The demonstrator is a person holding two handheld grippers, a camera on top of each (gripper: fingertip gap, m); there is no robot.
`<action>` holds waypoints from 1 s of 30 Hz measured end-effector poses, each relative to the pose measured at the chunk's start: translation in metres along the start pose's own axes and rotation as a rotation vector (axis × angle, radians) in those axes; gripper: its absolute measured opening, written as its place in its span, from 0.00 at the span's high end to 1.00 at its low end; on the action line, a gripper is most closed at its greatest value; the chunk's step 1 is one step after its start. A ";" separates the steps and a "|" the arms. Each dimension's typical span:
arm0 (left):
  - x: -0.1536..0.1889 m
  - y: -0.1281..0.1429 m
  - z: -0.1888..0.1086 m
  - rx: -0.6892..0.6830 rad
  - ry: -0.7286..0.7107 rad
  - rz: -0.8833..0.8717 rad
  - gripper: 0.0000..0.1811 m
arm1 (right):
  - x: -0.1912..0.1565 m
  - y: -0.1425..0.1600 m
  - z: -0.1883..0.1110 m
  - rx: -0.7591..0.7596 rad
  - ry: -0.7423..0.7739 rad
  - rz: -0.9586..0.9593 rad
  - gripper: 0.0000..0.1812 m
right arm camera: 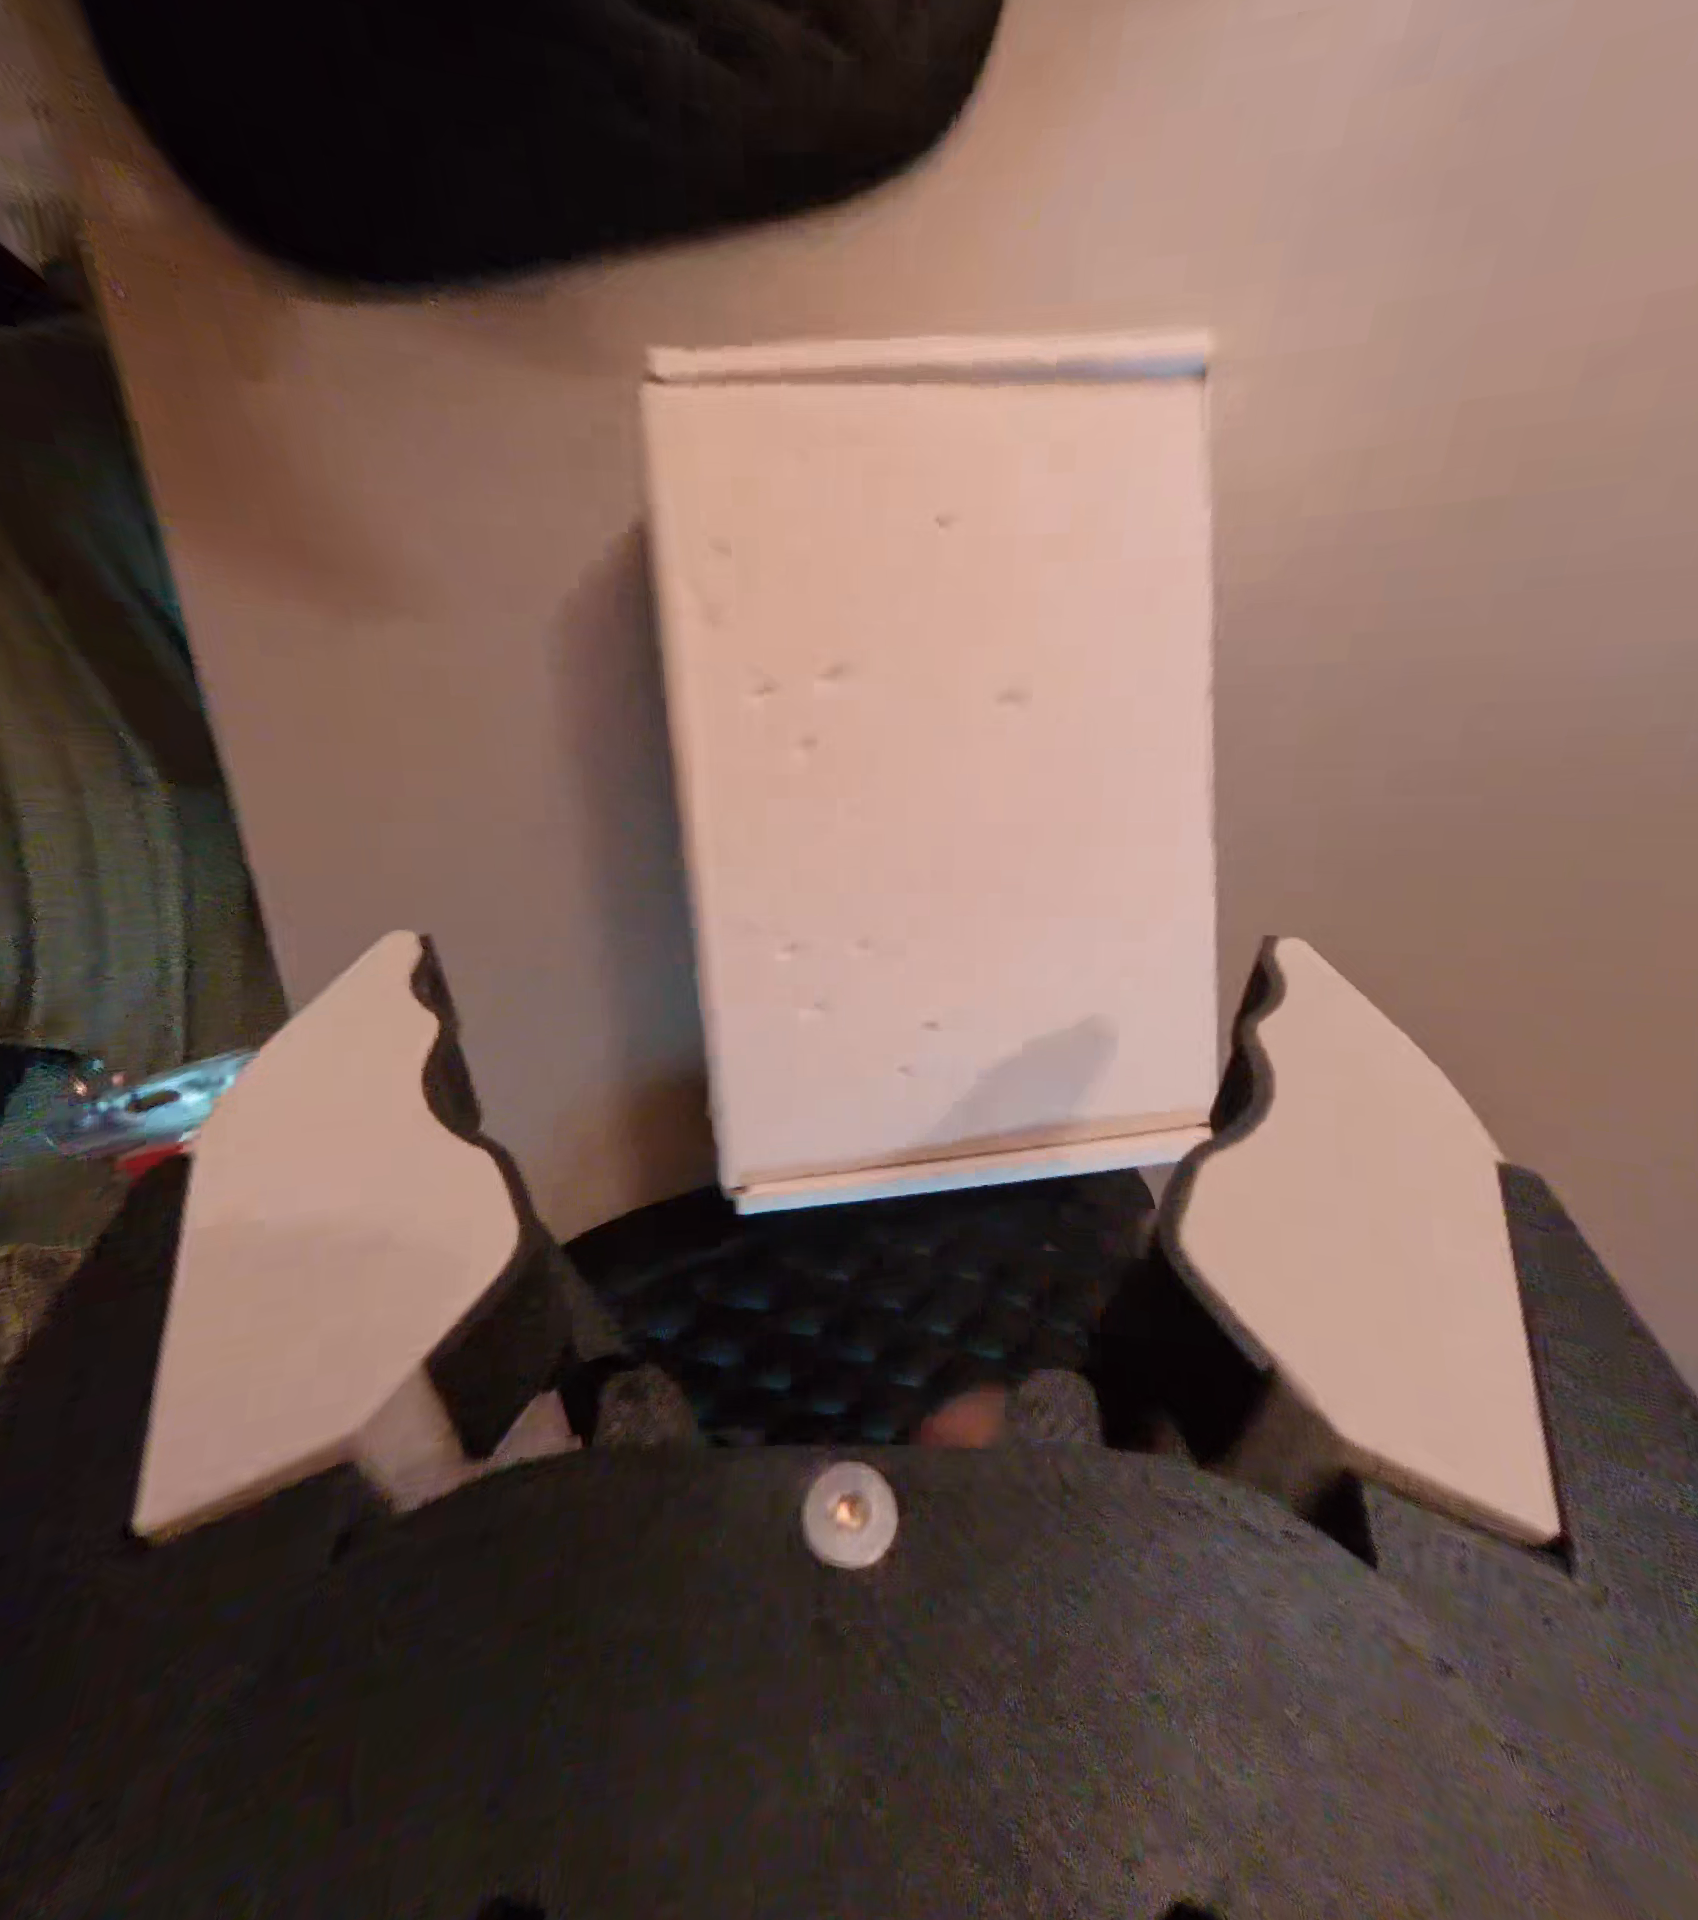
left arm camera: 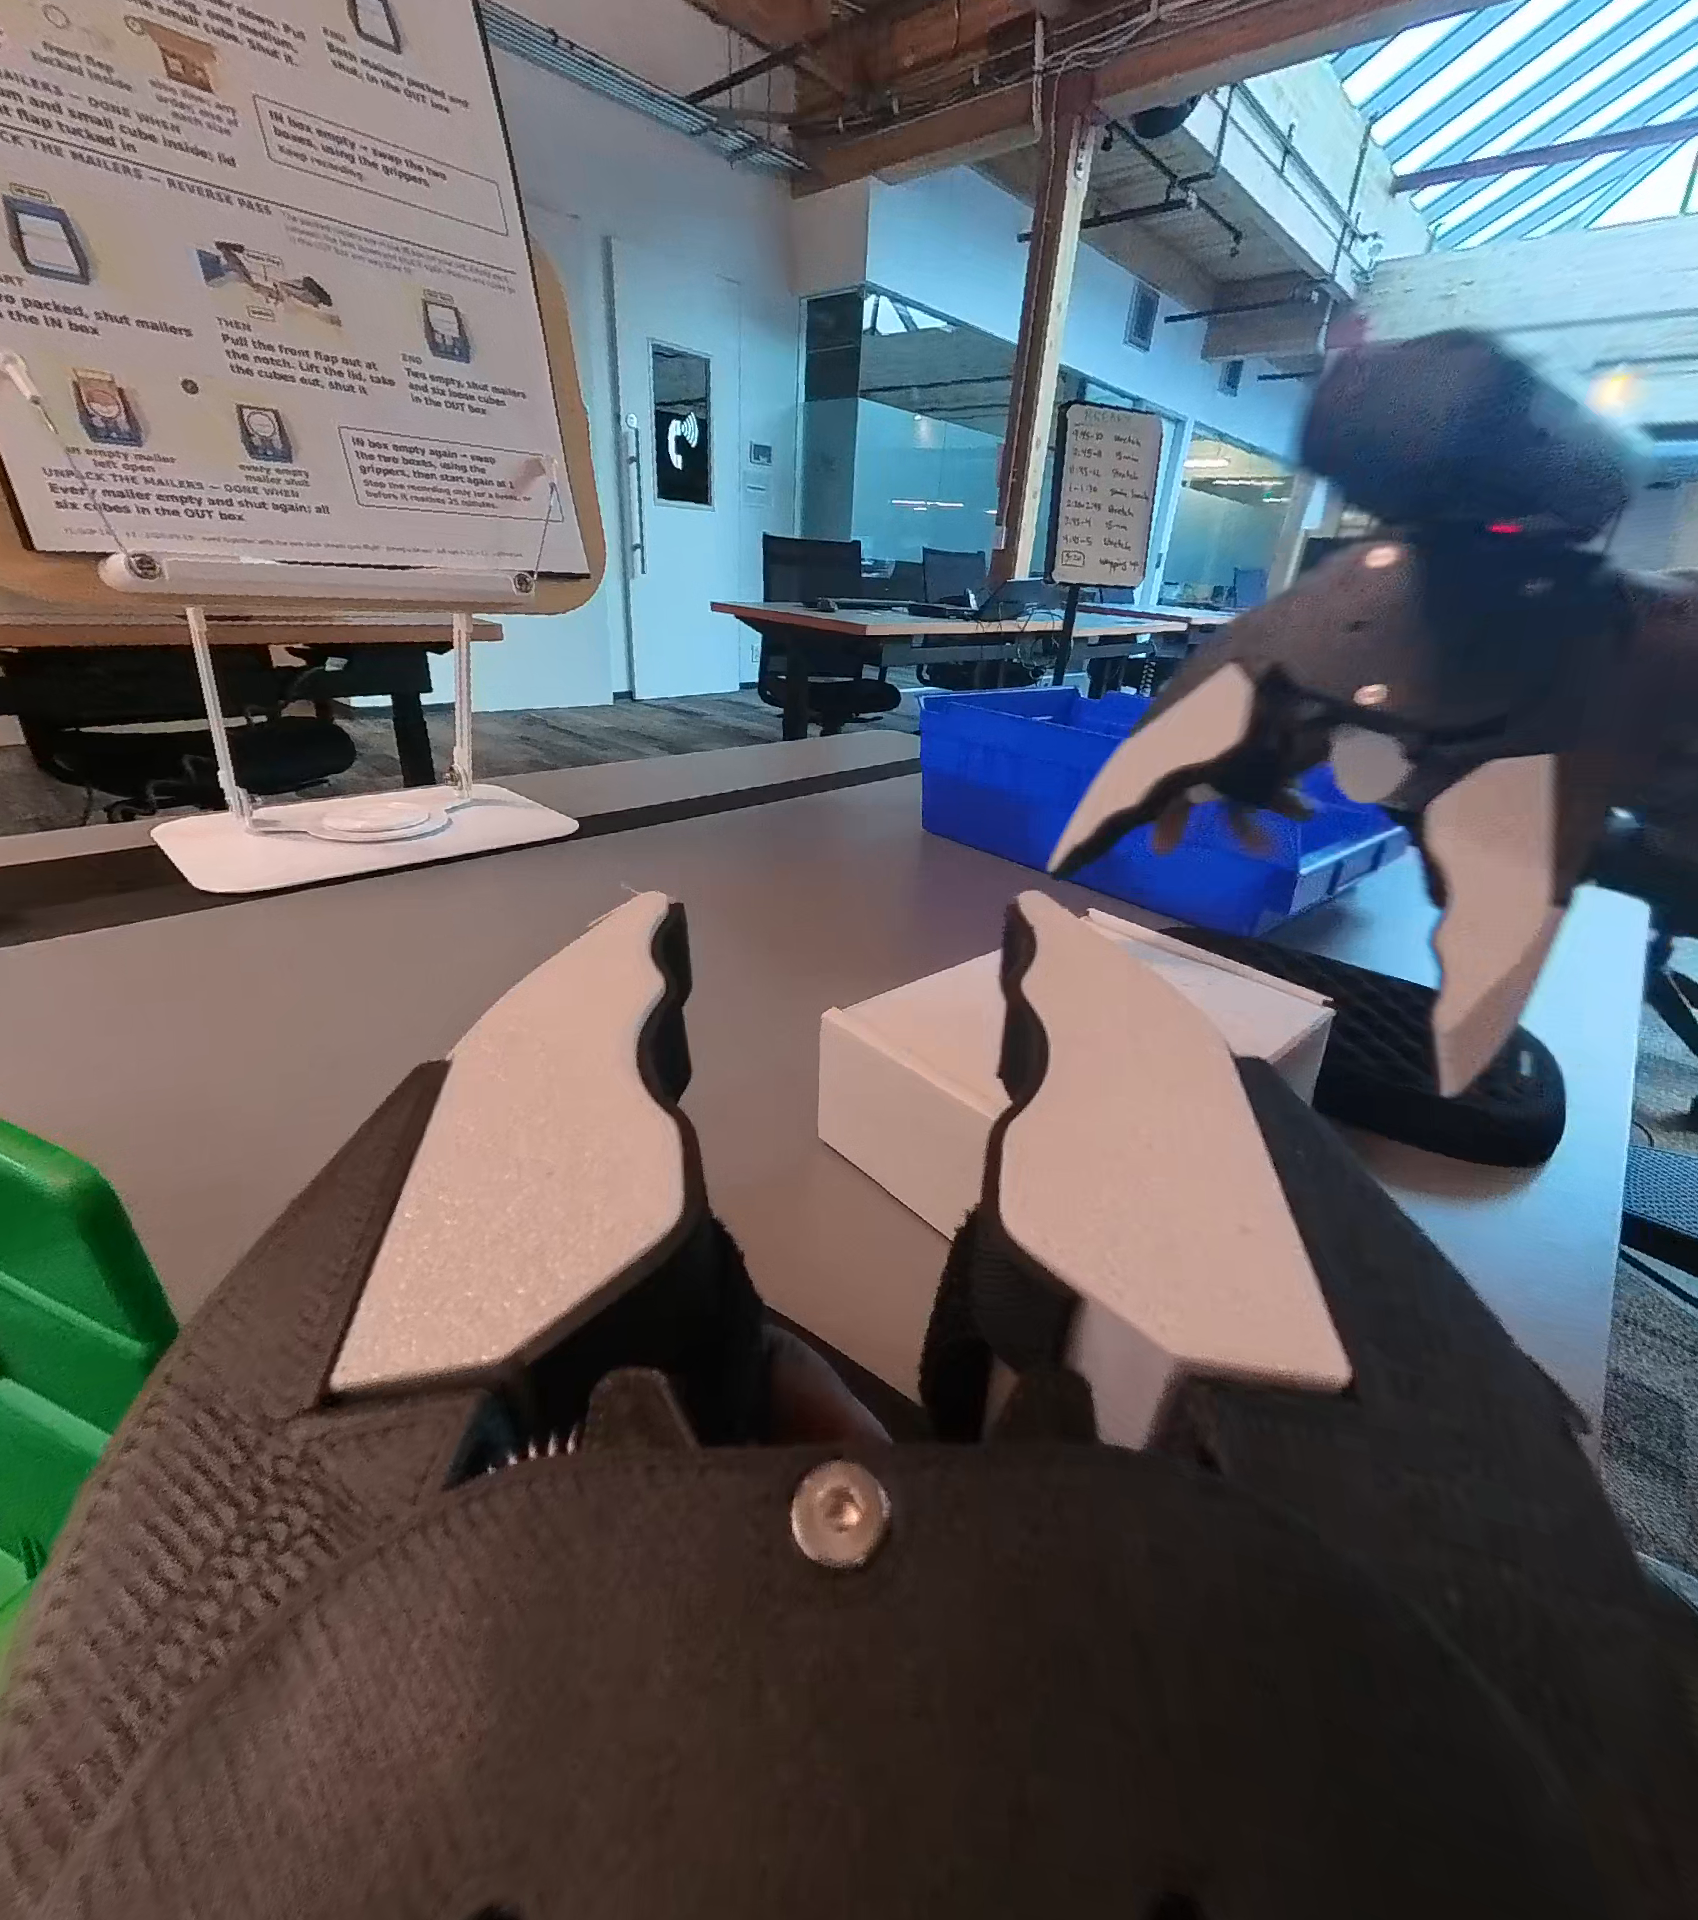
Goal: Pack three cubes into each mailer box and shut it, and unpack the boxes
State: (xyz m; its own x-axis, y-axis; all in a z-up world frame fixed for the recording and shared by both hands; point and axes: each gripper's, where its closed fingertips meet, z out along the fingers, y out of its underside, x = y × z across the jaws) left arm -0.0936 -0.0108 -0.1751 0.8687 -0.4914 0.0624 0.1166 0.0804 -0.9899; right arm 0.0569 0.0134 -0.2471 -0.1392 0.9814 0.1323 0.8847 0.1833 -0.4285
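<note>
Right tool (right arm camera: 845,1049) hovers agape above shut white mailer box (right arm camera: 928,769).

Open office with skylights (left arm camera: 1593,114), timber beams (left arm camera: 928,94), glass partitions (left arm camera: 886,436), desks (left arm camera: 928,623) and black chairs (left arm camera: 814,623)

Left wrist view bright, daylight from skylight (left arm camera: 1572,114) top right, fisheye bending at edges. Right gripper (left arm camera: 1271,935) motion-blurred there. Right wrist view dim, warm cast, soft blur all over; box (right arm camera: 928,769) throws a shadow left on the table (right arm camera: 1447,623).
</note>
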 end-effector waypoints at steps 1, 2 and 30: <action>0.000 0.000 0.000 0.001 0.003 -0.002 0.68 | 0.006 0.003 0.005 -0.061 -0.018 0.007 0.22; 0.000 0.000 0.000 0.002 0.005 -0.006 0.68 | 0.013 0.006 0.012 -0.107 -0.011 0.014 0.20; -0.003 0.008 0.007 -0.048 0.059 -0.070 0.68 | 0.071 0.014 -0.056 -0.172 0.048 -0.174 0.34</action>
State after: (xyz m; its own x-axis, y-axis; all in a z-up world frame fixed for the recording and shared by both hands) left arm -0.0921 -0.0028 -0.1821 0.8292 -0.5447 0.1251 0.1512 0.0032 -0.9885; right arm 0.0839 0.0824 -0.1935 -0.2782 0.9314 0.2347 0.9126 0.3325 -0.2379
